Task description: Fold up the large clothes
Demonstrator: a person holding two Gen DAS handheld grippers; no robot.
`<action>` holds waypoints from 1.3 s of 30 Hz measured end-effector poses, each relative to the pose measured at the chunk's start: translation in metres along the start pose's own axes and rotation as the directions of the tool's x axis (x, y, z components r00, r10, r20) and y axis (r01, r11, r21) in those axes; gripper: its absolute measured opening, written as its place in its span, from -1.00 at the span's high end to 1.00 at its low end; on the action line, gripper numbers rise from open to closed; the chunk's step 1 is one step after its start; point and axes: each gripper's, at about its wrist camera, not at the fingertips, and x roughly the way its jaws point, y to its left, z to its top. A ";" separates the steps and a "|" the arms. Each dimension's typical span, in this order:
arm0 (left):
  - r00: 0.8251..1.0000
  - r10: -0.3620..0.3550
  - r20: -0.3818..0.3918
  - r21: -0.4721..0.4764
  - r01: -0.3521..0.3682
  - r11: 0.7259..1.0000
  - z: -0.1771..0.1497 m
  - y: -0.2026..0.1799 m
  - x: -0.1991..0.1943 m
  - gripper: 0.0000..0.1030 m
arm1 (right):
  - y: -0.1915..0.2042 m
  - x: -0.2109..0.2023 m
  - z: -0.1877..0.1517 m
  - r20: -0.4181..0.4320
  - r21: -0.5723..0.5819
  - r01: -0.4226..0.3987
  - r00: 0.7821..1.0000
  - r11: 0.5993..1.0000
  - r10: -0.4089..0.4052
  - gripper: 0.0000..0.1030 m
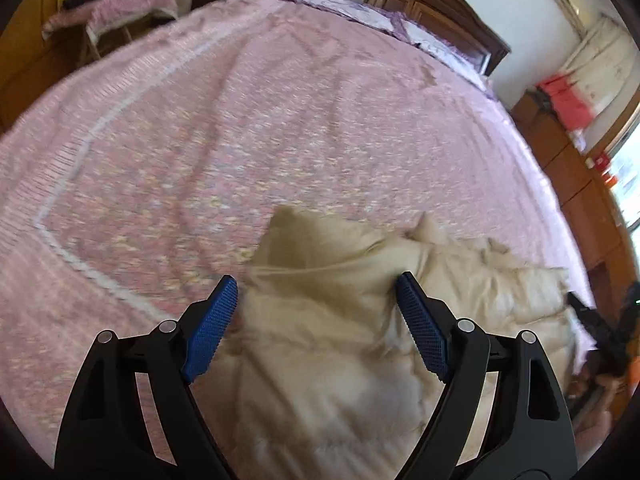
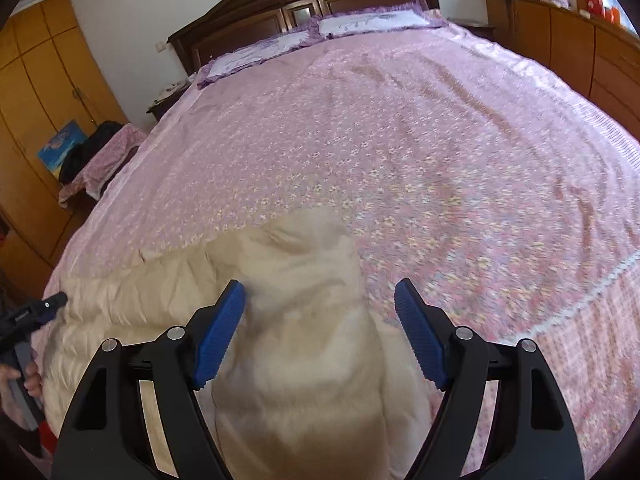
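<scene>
Both tongs spread, pinching nothing: left tongs [image 1: 316, 284], right tongs [image 2: 320, 288] above cream garment [image 2: 296, 320] on bed [image 2: 440, 140]. Only left view showed window at 3 o'clock; only right view showed wardrobe [image 2: 36, 80] at 9 o'clock.

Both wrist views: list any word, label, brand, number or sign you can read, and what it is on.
No text can be read in either view.
Blue picture by the wardrobe: an image only, no legible words.
Red and orange items on the cabinet by the window: any print is too small and blurred.
Other claw at the left edge of the right wrist view: faint marking, unreadable.
</scene>
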 end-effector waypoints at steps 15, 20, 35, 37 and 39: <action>0.999 0.018 0.050 0.146 -0.025 0.989 0.030 -0.065 0.031 0.61 | 0.007 -0.018 0.003 0.124 -0.022 0.045 0.991 0.999 -0.042 0.76; 0.993 0.118 0.020 0.153 -0.120 0.981 0.028 -0.060 0.067 0.26 | -0.003 0.020 -0.005 0.041 -0.022 0.120 0.992 0.993 -0.119 0.66; 0.998 0.061 -0.007 0.095 -0.060 0.994 0.020 -0.037 0.030 -0.48 | -0.013 0.015 -0.007 0.028 0.010 0.105 0.994 0.994 -0.106 -0.22; 0.999 0.045 0.008 0.123 -0.045 0.991 0.014 -0.045 0.010 -0.57 | -0.014 -0.003 -0.009 0.058 0.029 0.081 0.995 0.996 -0.082 -0.32; 0.999 0.031 0.018 0.147 -0.033 0.989 0.004 -0.054 -0.010 -0.61 | -0.014 -0.021 -0.012 0.076 0.042 0.058 0.995 0.997 -0.061 -0.38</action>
